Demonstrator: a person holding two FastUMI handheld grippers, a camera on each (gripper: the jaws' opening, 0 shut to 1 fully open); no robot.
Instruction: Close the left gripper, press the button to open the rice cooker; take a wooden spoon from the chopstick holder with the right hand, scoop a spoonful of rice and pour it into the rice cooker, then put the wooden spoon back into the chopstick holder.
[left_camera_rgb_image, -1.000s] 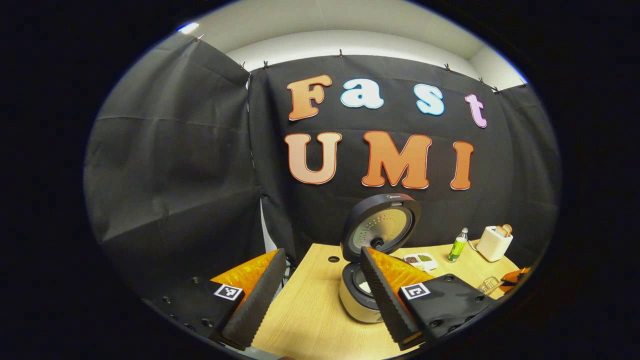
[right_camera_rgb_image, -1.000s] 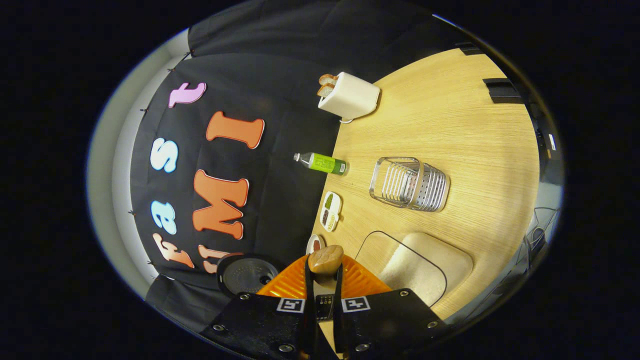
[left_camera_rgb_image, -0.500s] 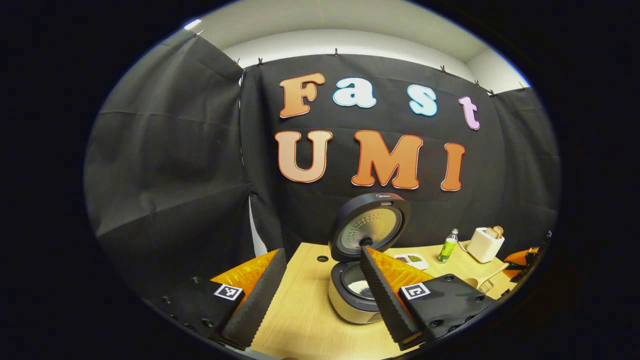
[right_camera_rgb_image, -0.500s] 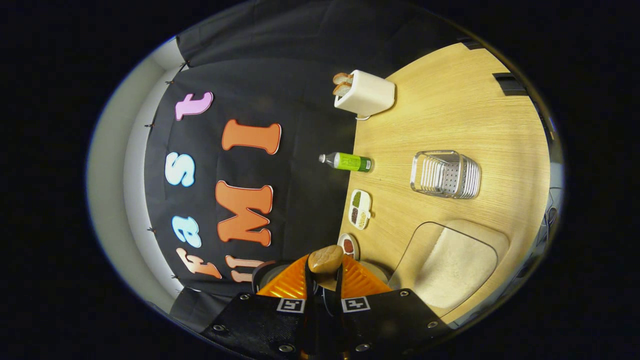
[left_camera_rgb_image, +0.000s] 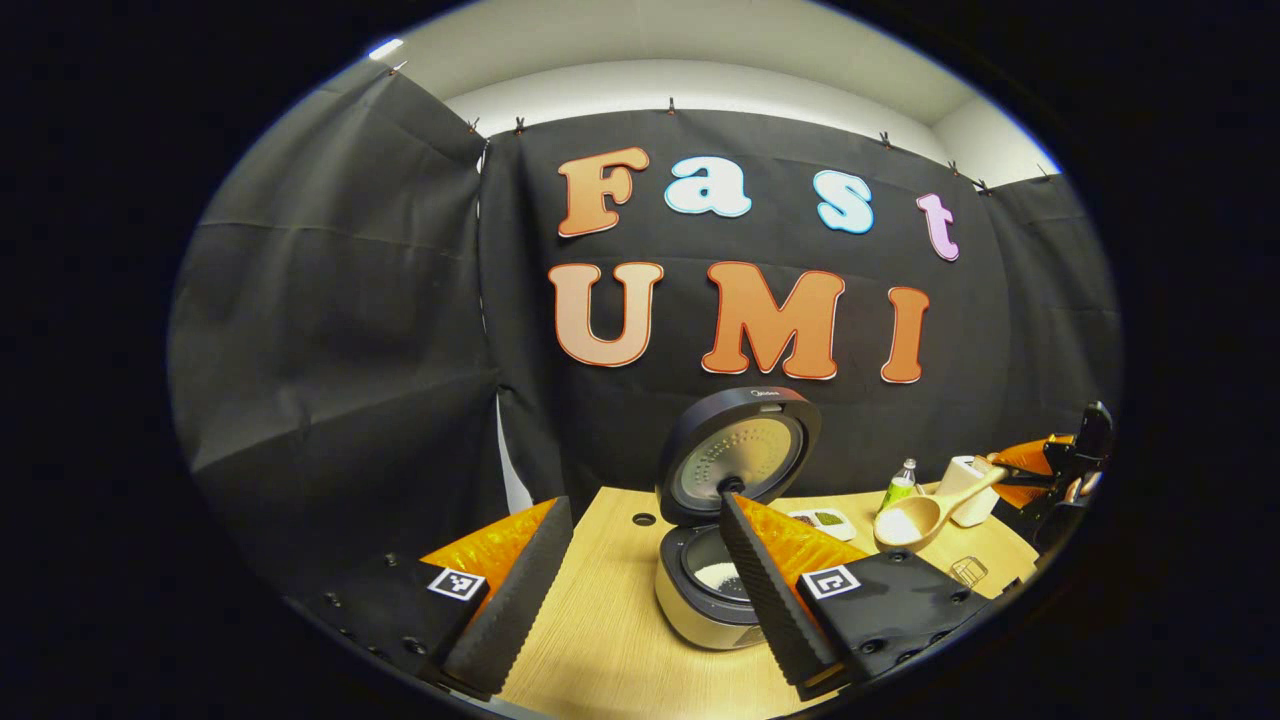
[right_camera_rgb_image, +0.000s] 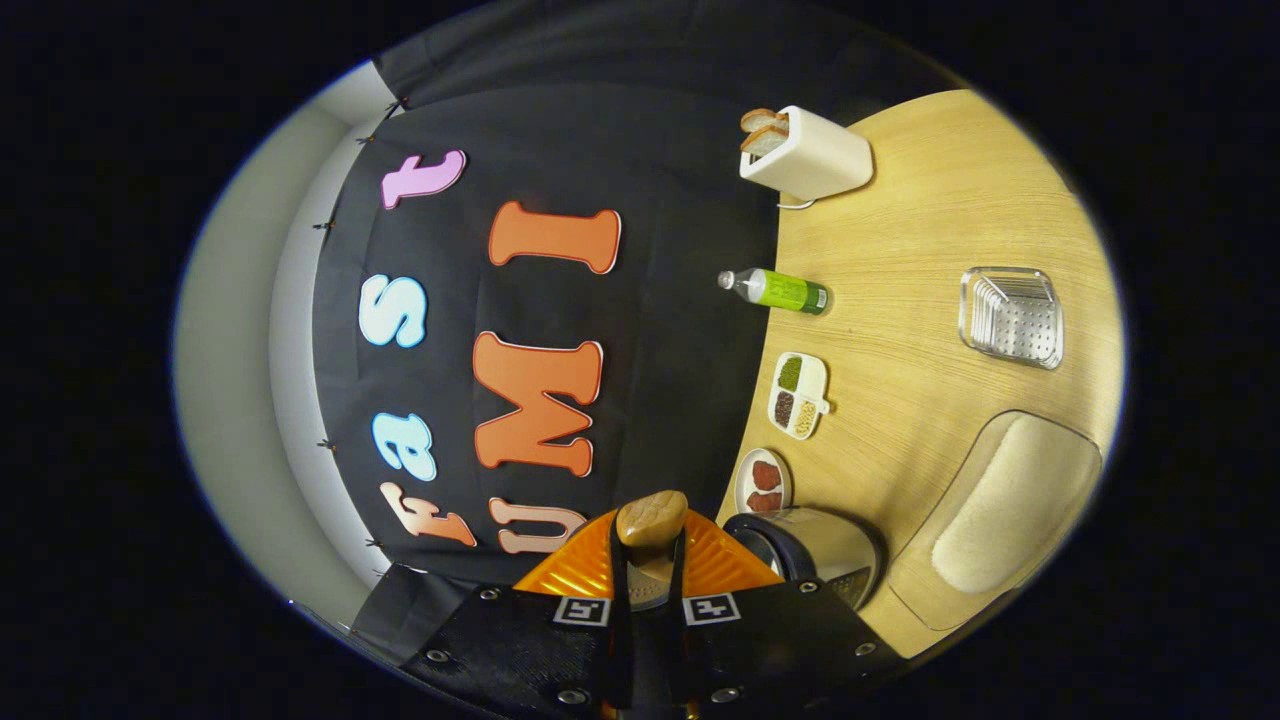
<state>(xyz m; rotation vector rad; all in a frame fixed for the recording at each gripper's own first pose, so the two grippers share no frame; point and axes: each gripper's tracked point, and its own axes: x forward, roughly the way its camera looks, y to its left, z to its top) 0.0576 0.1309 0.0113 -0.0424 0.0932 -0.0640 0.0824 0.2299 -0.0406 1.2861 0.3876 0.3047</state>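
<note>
Wooden spoon (left_camera_rgb_image: 918, 515) in right tool (right_camera_rgb_image: 648, 560), cooker (left_camera_rgb_image: 722, 530) brand unreadable

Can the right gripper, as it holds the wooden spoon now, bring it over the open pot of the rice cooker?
Probably yes. The round dark lid stands upright behind the pot, and nothing lies between the wooden spoon in the right gripper and the white rice cooker.

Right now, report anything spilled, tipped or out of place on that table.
Nothing stands out. The rice cooker stands upright, lid open, rice inside. The wooden spoon, clamped in the right gripper, hangs level with rice in its bowl, none spilled on the table. Bottle and toaster stand upright.
</note>
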